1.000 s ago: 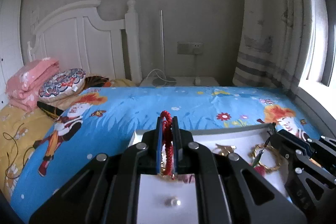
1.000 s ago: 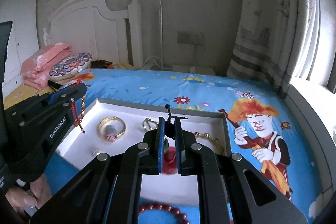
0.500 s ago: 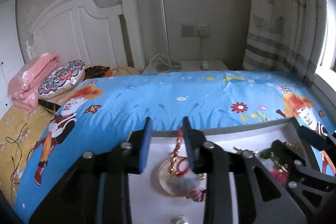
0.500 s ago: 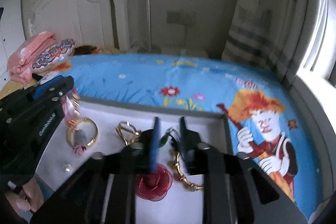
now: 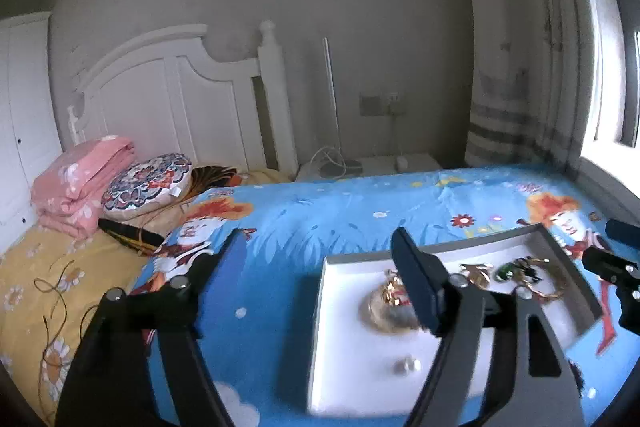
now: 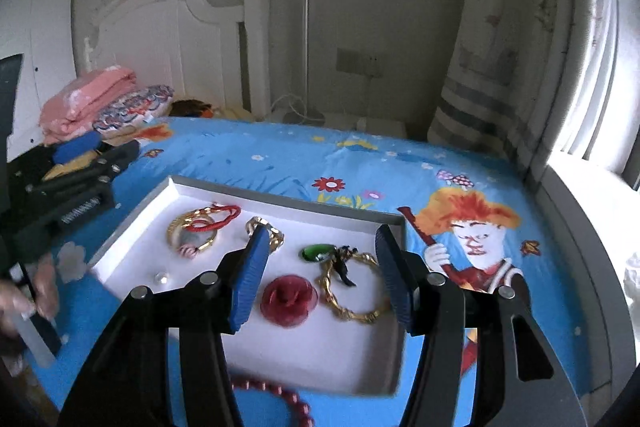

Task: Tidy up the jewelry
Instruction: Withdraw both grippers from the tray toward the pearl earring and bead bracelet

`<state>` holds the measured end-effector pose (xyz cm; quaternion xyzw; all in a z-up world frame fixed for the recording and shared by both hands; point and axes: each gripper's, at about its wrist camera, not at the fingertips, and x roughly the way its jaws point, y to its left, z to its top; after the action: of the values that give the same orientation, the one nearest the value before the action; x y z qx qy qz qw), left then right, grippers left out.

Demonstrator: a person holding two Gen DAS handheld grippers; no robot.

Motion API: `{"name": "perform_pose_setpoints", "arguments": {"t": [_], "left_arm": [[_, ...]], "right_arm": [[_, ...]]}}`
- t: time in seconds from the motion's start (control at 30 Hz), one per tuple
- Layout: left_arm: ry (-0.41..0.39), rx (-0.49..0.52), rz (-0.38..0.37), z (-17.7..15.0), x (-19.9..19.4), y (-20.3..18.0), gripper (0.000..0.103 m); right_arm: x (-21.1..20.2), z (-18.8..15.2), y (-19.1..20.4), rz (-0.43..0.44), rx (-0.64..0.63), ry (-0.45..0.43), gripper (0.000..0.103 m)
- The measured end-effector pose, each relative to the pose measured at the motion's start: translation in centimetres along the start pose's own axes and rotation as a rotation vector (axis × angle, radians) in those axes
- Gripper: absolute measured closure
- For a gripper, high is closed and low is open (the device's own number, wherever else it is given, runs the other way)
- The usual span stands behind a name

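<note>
Both tools, left tool (image 5: 320, 267) and right tool (image 6: 320, 275), are opening released over the filling tray (image 6: 288, 203), while a red bead bracelet (image 6: 276, 395) is waiting at six o'clock outside.

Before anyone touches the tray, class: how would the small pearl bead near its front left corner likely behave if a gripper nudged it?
The pearl bead looks round and smooth, so it would probably roll across the tray floor. Its glossy surface may slip between pads. The tray's raised wall would likely stop it.
</note>
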<state>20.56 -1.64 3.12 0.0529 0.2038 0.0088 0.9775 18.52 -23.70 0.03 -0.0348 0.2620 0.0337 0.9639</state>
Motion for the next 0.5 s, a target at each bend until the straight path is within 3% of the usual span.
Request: {"name": "perform_pose_setpoints", "arguments": {"t": [0.27,0.5], "left_arm": [[-0.017,-0.009,-0.051,-4.5,-5.4,-0.2,0.015],[0.061,-0.07,-0.083,-9.0,-6.6,0.1,0.012]], "right_arm": [[-4.7,-4.3,-1.5,-0.007,0.017,-0.008,0.046],[-7.2,-9.3,-2.5,-0.019,0.063,0.028,0.042]]}}
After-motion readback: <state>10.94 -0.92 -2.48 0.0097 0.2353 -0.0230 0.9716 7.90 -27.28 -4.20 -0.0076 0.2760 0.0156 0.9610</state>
